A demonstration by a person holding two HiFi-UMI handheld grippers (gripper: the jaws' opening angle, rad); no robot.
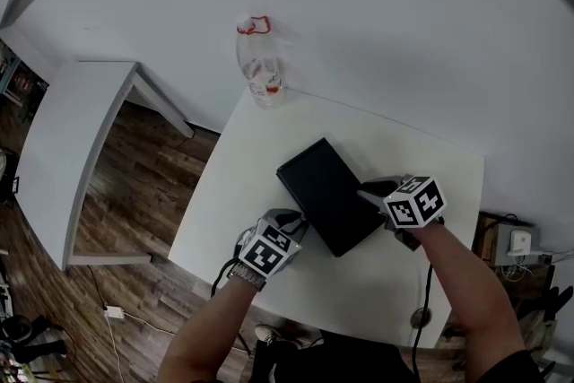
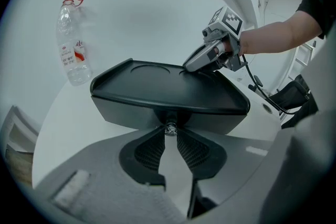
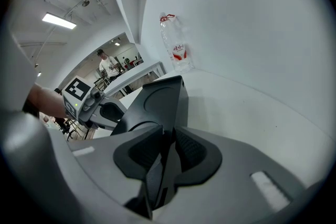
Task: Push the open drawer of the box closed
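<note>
A black box (image 1: 323, 188) lies flat in the middle of the white table (image 1: 251, 166). In the left gripper view its drawer front (image 2: 126, 110) faces me under the overhanging top, and no gap shows. The small metal knob (image 2: 169, 128) sits pinched between the tips of my left gripper (image 2: 169, 132). My right gripper (image 1: 363, 193) is at the box's opposite corner. In the right gripper view the box's rim (image 3: 157, 97) runs in between the pads, and that gripper (image 3: 169, 136) is shut on it.
A clear plastic bottle (image 1: 260, 67) with a red label stands at the table's far edge against the wall. A second white table (image 1: 81, 148) stands to the left over wooden floor. Cables hang at the near right edge by a round hole (image 1: 420, 317).
</note>
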